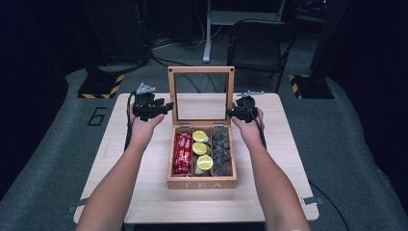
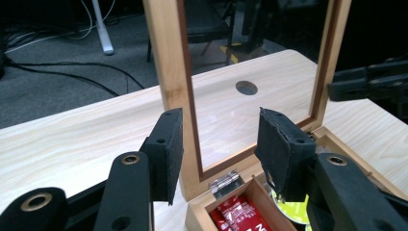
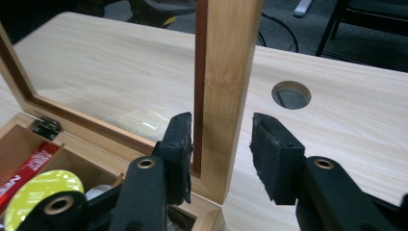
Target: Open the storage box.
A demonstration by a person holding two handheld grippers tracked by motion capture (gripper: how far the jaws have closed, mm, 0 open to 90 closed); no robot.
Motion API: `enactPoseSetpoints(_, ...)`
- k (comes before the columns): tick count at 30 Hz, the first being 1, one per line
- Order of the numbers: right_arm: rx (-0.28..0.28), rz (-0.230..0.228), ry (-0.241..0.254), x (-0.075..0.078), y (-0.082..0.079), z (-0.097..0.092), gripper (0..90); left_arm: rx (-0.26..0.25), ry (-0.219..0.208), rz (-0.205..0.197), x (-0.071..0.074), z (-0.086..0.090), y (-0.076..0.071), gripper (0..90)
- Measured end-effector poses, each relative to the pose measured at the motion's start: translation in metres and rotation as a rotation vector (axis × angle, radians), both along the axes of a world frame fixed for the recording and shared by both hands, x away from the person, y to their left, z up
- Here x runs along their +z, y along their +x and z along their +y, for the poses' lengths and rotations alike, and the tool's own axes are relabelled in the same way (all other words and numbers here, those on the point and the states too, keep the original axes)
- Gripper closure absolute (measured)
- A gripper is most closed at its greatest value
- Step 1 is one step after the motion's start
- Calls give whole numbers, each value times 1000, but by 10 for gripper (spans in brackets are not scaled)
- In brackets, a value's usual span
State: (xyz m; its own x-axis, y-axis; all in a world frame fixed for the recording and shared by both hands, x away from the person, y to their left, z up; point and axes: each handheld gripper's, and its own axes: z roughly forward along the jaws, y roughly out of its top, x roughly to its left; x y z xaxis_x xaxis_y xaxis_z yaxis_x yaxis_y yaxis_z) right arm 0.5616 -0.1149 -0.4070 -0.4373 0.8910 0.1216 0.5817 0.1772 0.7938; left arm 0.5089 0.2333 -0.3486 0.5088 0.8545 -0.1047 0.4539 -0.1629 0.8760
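Observation:
A wooden tea box (image 1: 202, 183) stands mid-table with its glass-paned lid (image 1: 201, 70) raised upright. Inside lie red packets (image 1: 183, 153), yellow-green round packets (image 1: 202, 148) and dark packets (image 1: 222, 150). My left gripper (image 1: 166, 107) is at the lid's left side; its jaws straddle the left frame rail (image 2: 168, 72), and the right pad (image 2: 281, 144) stands well off it. My right gripper (image 1: 234, 111) is at the lid's right side, where the right frame rail (image 3: 226, 72) runs between the jaws with a gap before the outer pad (image 3: 272, 154). Both grippers are open.
The light wooden table (image 1: 144, 192) has a round hole (image 3: 290, 95) behind the box. A dark chair (image 1: 257, 43), a white desk leg (image 1: 207, 48), floor cables and yellow-black striped bases (image 1: 101, 89) lie beyond the far edge.

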Motion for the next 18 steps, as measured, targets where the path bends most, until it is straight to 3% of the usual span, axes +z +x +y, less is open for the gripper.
enactPoseSetpoints(12,25,-25,20,18,-24,-15,489,5,-7,-22,9,6,-7,497)
enactPoseSetpoints(18,70,-49,-13,26,-41,-13,474,8,-2,-19,13,7,-7,490)
